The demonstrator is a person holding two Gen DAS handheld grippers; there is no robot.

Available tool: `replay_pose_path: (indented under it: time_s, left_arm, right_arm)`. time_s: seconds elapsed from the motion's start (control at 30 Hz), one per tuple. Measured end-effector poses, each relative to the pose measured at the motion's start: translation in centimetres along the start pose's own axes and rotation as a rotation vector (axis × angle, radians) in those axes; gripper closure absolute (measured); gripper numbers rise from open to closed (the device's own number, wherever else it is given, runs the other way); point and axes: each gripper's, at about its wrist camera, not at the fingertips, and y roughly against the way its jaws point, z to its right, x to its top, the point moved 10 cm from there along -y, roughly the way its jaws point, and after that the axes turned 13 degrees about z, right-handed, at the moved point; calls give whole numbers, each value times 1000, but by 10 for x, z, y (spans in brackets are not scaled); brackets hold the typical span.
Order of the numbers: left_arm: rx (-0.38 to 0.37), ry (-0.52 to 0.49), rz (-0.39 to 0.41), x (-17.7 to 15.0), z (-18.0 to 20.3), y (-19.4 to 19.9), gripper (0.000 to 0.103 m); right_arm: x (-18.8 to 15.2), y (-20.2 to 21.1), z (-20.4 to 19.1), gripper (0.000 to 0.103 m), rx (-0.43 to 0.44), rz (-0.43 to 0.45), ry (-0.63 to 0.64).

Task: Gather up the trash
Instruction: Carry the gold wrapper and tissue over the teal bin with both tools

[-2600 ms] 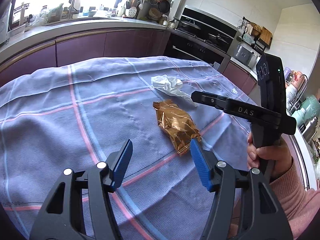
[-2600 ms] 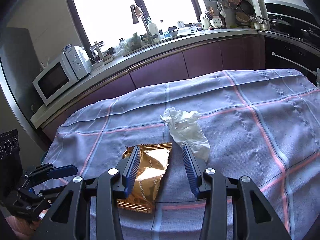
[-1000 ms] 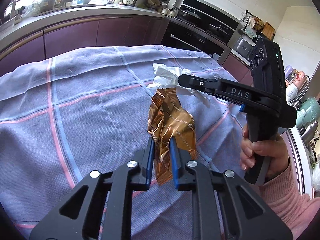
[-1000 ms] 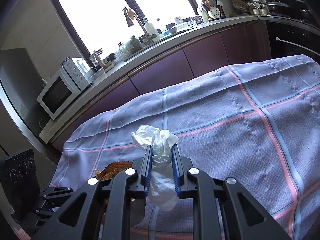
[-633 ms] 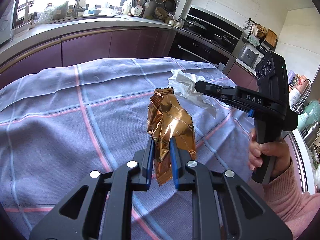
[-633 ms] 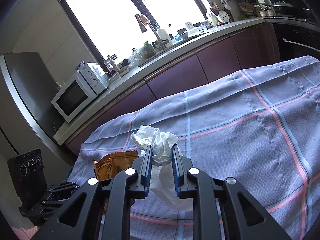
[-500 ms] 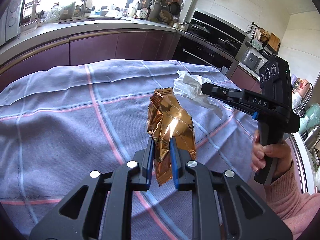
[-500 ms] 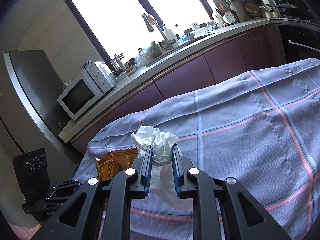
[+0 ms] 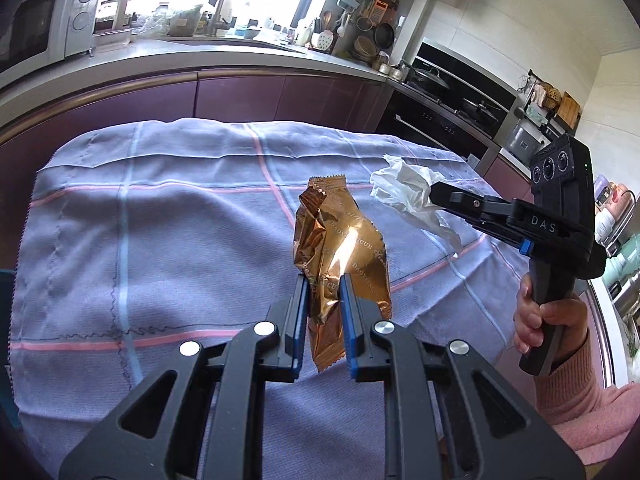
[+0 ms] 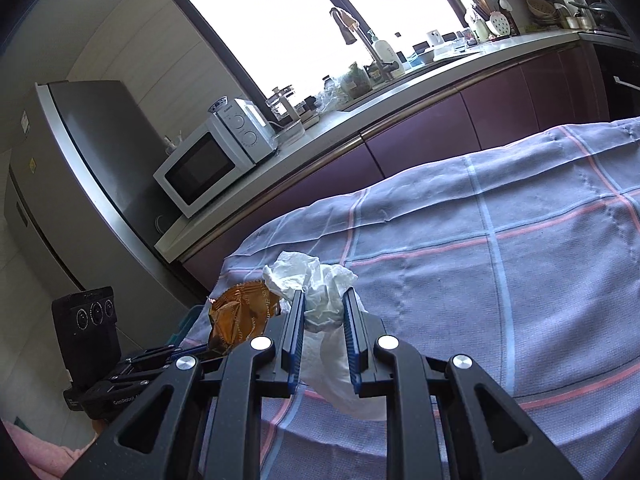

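Note:
My left gripper is shut on a crumpled gold snack wrapper and holds it upright above the checked blue tablecloth. My right gripper is shut on a crumpled white tissue, lifted off the cloth. In the left wrist view the right gripper comes in from the right with the tissue hanging from its tip. In the right wrist view the gold wrapper and the left gripper's body show at lower left.
The tablecloth covers a table with its edge near the left. A kitchen counter with a microwave, sink tap and utensils runs behind. A fridge stands at left. A blue bin edge shows beside the table.
Both grippers, each holding its trash, have swung leftward over the table; the microwave and fridge have come further into view. The grips are unchanged.

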Motion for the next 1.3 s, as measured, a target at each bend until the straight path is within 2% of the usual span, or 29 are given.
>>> replay_pose_path:
  time_s: [0.43, 1.3]
  left_arm:
    - [86, 61, 38, -13, -48, 49, 87]
    - [185, 85, 99, -2, -81, 95, 87]
  right_arm:
    - [-19, -22, -41, 85, 76, -59, 31]
    - [-41, -55, -94, 85, 168, -128, 72]
